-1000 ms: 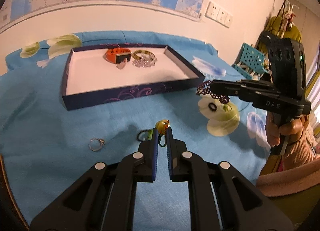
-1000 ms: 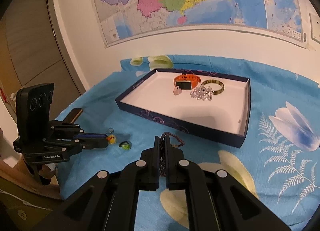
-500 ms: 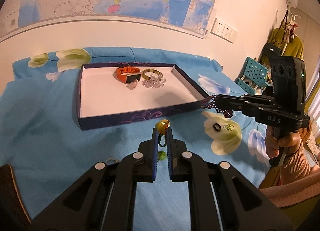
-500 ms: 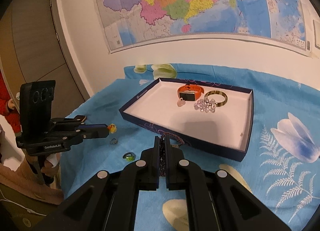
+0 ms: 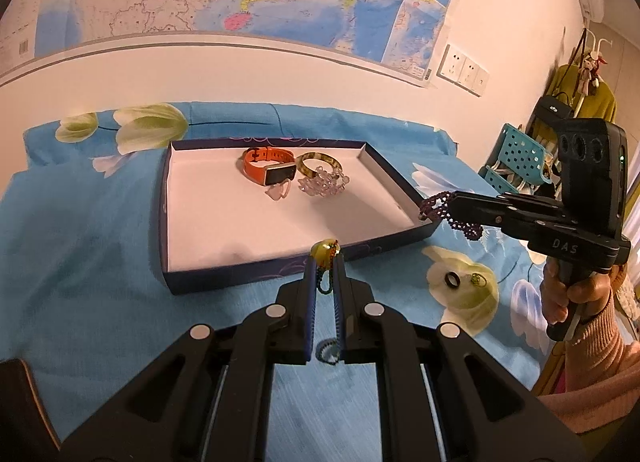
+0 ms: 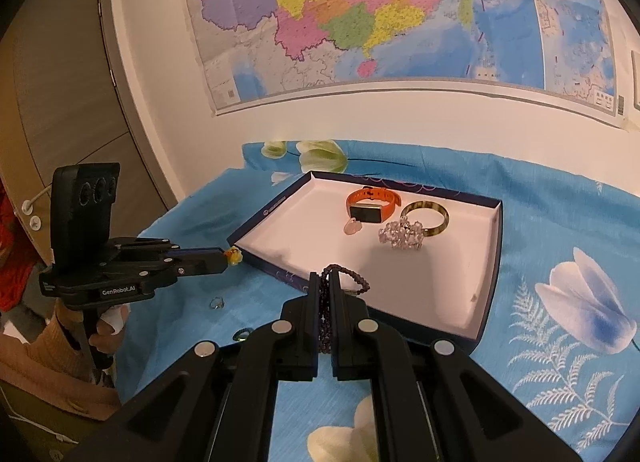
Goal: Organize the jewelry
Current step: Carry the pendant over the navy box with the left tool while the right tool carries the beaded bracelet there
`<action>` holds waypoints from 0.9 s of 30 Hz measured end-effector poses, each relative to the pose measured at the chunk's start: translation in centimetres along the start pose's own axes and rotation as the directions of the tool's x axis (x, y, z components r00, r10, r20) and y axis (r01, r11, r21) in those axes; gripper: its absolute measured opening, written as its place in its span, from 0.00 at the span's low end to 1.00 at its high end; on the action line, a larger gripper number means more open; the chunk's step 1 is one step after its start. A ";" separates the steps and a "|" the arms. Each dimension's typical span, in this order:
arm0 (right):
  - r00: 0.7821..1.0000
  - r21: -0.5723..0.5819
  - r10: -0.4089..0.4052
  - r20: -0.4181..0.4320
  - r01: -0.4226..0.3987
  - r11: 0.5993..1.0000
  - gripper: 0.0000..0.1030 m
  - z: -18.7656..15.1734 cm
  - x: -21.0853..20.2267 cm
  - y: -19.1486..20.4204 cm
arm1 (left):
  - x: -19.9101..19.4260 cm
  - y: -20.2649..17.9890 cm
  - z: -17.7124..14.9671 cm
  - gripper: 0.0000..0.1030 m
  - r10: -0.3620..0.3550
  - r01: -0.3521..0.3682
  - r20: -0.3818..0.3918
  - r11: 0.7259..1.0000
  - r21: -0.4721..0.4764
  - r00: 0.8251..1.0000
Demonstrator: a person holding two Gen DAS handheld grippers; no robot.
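**Two grippers, each carrying a piece, at the near edge of the jewelry tray**

Here, in the left wrist view, the left gripper (image 5: pixel 325 258) was closed down to a narrow gap on a yellow bead charm (image 5: pixel 326 249), pinched at the fingertips with its green beaded cord hanging between the fingers. The tips stood just in front of the tray's near wall. The tray (image 5: pixel 224 276), dark-walled with a pale floor, lay on a blue floral cloth (image 5: pixel 80 262). Toward its far side sat an orange watch (image 5: pixel 268 169), a pink heart pendant (image 5: pixel 279 191) touching it in front, a tortoiseshell bangle (image 5: pixel 320 163) beside it, and a clear crystal bracelet (image 5: pixel 324 183) against the bangle. To the right, the right gripper (image 5: pixel 442 205) held a purple bead bracelet (image 5: pixel 464 223) in the air by the tray's near right corner. A black ring (image 5: pixel 452 280) and a small green ring (image 5: pixel 478 280) lay on the cloth below.

In the right wrist view, the right gripper (image 6: pixel 329 282) was shut on the purple bead bracelet (image 6: pixel 352 280), one loop arching out to the right over the tray's near wall (image 6: pixel 400 320). The left gripper (image 6: pixel 228 256) was seen at left, holding the yellow bead charm (image 6: pixel 234 255) near the tray's left corner. A silver ring (image 6: pixel 216 303) and a green ring (image 6: pixel 241 335) lay on the cloth nearby.
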State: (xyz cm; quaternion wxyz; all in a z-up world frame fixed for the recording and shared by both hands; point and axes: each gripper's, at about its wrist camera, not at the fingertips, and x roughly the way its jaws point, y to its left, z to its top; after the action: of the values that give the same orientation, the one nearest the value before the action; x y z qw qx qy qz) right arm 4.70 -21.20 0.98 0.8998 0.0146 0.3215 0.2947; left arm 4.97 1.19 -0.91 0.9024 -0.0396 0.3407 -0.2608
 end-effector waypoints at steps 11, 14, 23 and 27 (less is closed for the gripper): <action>1.000 -0.006 -0.005 0.000 0.005 1.000 0.03 1.3 0.9 -0.8 | 1.2 0.2 1.6 0.08 0.015 -0.015 0.005 1.000 0.011 1.000; 1.000 -0.004 -0.008 -0.004 0.008 1.000 0.03 1.6 1.3 -1.3 | 1.6 0.3 2.0 0.08 0.017 -0.017 0.002 1.000 0.015 1.000; 1.000 0.006 -0.013 -0.020 0.013 1.000 0.03 2.5 2.6 -2.7 | 3.1 0.5 3.3 0.08 0.020 -0.020 -0.008 1.000 0.019 1.000; 1.000 0.009 -0.007 -0.028 0.007 1.000 0.03 2.7 3.0 -3.0 | 3.7 0.7 3.5 0.08 0.019 -0.019 -0.015 1.000 0.016 1.000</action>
State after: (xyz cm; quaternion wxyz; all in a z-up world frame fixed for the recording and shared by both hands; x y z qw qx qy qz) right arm 9.73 -21.61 0.74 0.8962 0.0133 0.3352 0.2903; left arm 9.90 -0.46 -0.60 0.9025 -0.0271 0.3459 -0.2553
